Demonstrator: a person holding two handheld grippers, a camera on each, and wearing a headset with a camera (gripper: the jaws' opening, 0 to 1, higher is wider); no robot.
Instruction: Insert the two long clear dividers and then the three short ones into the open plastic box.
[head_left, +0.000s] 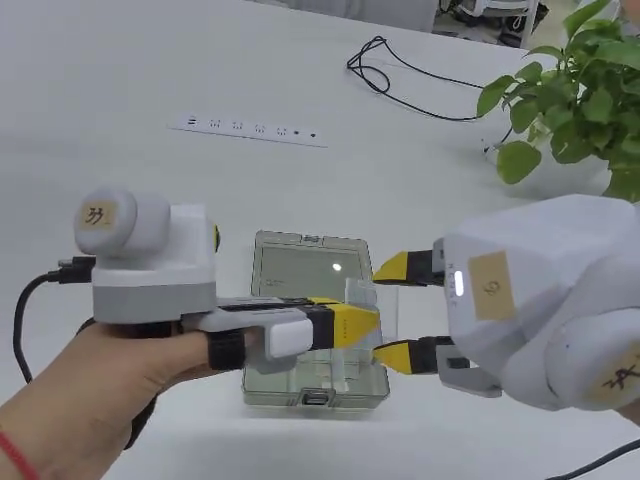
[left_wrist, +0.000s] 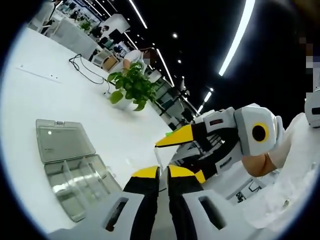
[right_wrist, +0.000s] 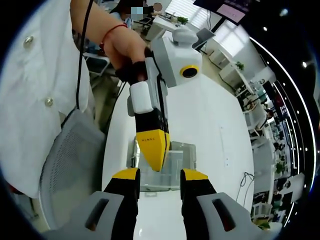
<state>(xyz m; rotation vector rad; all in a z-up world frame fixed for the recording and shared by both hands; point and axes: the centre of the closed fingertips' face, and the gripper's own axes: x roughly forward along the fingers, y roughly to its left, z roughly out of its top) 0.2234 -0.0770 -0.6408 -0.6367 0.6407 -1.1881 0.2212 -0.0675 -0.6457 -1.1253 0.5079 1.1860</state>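
Above the open plastic box (head_left: 300, 400), over its base, the left gripper (head_left: 368, 323) has its jaws pinched together on a clear divider (head_left: 378, 296). The sheet is held roughly upright and is not yet in the box. Right gripper (head_left: 393, 312) faces it from the box's right side, jaws apart, one tip either side of the divider's free end, not touching as far as I can tell. Lid (head_left: 300, 262) lies flat behind the base. Left gripper view shows partitions in the base, so some slots look filled. Long or short piece here: can't tell.

Step in hand, judged: handover or steadying before seating. To do it well:
- Close the right jaws square on the free edge, not on a corner.
- Hold the sheet vertical and parallel to the box walls.
- Lower both ends level into matching grooves.
- Let go only once it is seated.

Risk: thin clear plastic flexes, slips, or skews into the wrong groove.
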